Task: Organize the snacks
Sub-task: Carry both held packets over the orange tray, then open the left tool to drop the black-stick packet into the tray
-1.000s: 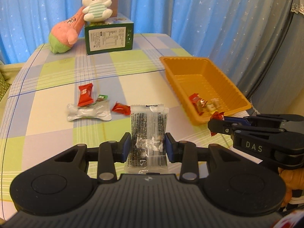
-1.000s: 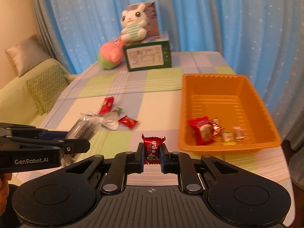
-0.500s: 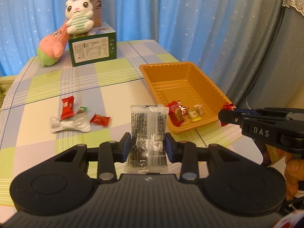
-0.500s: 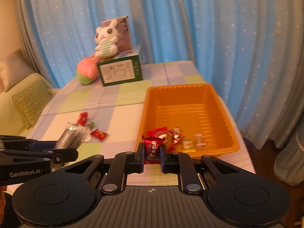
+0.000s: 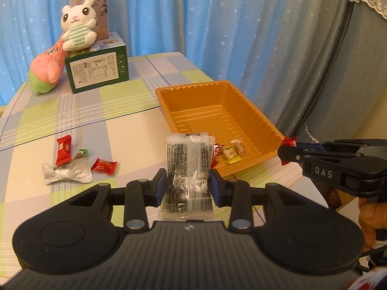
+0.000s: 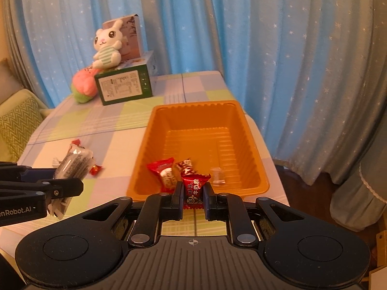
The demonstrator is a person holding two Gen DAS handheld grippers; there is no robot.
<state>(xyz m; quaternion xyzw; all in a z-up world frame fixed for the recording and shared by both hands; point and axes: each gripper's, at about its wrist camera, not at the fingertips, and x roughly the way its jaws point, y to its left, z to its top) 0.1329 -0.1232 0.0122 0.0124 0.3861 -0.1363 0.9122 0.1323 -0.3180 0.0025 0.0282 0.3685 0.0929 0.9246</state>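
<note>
Both carrying: left gripper (image 5: 188, 185) clamps a clear packet (image 5: 188, 169), right gripper (image 6: 192, 193) clamps a red candy (image 6: 193, 185); next, release into the orange tray (image 6: 251, 145) just ahead

Both grippers are matte black plastic with ribbed housings, round side discs, silver pivot screws and blue finger pads. The right gripper (image 5: 287, 151) reads "DAS"; the left gripper (image 6: 72, 186) reads "GenRobot.AI" in white.

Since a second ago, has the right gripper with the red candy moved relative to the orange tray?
Yes. The right gripper has swung toward the orange tray; its red candy now sits before the tray's near rim, not beside it.
</note>
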